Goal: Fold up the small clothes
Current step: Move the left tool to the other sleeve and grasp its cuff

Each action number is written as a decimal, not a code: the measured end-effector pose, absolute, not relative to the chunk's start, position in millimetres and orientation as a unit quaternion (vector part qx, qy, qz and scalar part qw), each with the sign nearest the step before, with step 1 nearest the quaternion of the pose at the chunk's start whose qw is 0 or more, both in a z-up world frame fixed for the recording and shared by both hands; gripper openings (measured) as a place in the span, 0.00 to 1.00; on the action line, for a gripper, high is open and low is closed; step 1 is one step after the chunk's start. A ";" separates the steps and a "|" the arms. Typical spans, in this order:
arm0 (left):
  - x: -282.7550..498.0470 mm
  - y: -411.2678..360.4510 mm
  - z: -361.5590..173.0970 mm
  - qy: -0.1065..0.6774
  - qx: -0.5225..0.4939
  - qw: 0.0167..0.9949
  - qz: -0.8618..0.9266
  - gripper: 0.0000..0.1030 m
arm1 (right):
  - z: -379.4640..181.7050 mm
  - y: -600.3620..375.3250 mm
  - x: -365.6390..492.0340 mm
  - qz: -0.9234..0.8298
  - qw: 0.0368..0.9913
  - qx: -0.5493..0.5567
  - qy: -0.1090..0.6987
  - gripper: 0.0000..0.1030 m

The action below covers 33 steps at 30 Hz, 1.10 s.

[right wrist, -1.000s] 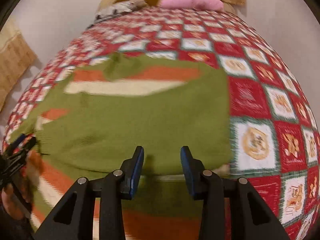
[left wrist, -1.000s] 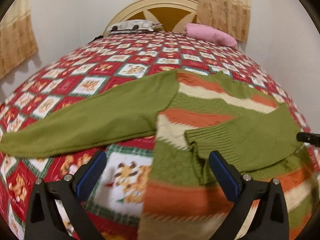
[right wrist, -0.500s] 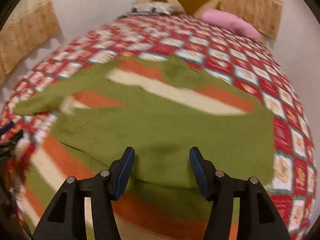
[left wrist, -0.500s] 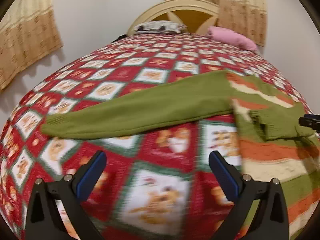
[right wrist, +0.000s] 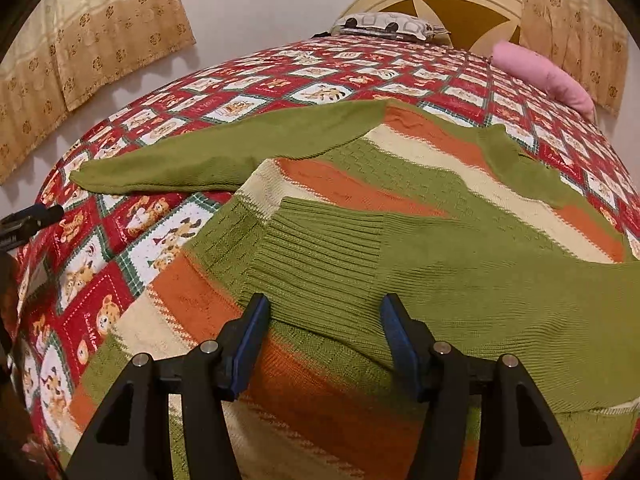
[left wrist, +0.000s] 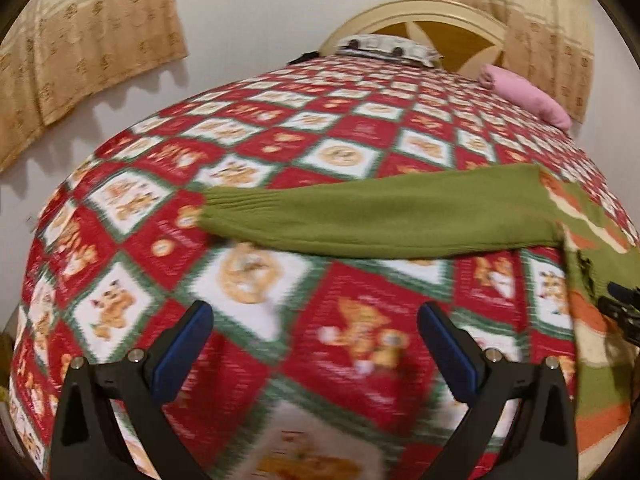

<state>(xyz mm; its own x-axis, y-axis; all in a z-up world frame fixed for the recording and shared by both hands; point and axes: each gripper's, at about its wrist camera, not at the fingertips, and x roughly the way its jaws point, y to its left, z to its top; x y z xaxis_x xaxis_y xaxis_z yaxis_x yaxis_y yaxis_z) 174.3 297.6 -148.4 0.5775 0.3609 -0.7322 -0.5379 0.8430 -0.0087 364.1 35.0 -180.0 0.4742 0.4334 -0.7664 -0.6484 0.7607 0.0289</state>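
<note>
One sweater, two sleeves, two pillows.

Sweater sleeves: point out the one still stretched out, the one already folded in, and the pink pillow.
Outstretched sleeve (left wrist: 380, 216), left wrist view, mid-length.
Folded sleeve (right wrist: 320, 264), right wrist view, ribbed cuff.
Pink pillow (right wrist: 548, 80), right wrist view, its middle.
</note>
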 end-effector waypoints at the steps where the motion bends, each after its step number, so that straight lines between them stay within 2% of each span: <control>1: 171.1 304.6 -148.6 0.382 -0.122 0.878 0.261 1.00 | -179.8 34.6 365.3 0.318 0.849 -0.134 0.401 0.58; 15: 163.7 374.4 -143.4 0.348 -0.239 0.857 0.296 0.99 | -183.7 38.8 359.2 0.309 0.860 -0.145 0.378 0.59; 17: 169.4 377.5 -145.4 0.346 -0.255 0.856 0.288 0.93 | -183.8 39.5 357.9 0.307 0.862 -0.148 0.376 0.59; 20: 178.3 383.8 -152.1 0.350 -0.276 0.849 0.285 0.90 | -184.0 39.7 357.2 0.306 0.863 -0.149 0.374 0.59; 22: 184.1 390.7 -158.8 0.350 -0.308 0.842 0.271 0.83 | -183.9 39.5 357.1 0.306 0.863 -0.149 0.374 0.59; 26: 190.1 400.2 -166.0 0.333 -0.353 0.836 0.256 0.82 | -183.7 39.0 357.1 0.306 0.863 -0.150 0.373 0.60; 30: 191.7 408.2 -167.9 0.317 -0.372 0.836 0.249 0.69 | -183.1 38.6 357.4 0.305 0.864 -0.150 0.372 0.60; 32: 192.5 410.9 -168.4 0.311 -0.376 0.839 0.240 0.46 | -183.3 38.8 357.0 0.305 0.863 -0.150 0.372 0.60; 33: 192.7 412.3 -169.2 0.314 -0.379 0.838 0.236 0.41 | -183.3 38.7 357.1 0.305 0.864 -0.150 0.372 0.60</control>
<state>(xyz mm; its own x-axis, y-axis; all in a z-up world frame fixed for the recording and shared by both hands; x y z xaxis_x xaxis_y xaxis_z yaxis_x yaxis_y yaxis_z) 192.7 412.3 -169.2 0.6924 0.1569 -0.7043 -0.6328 0.6009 -0.4883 357.1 38.7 -183.3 0.5365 0.4147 -0.7350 -0.6387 0.7688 -0.0325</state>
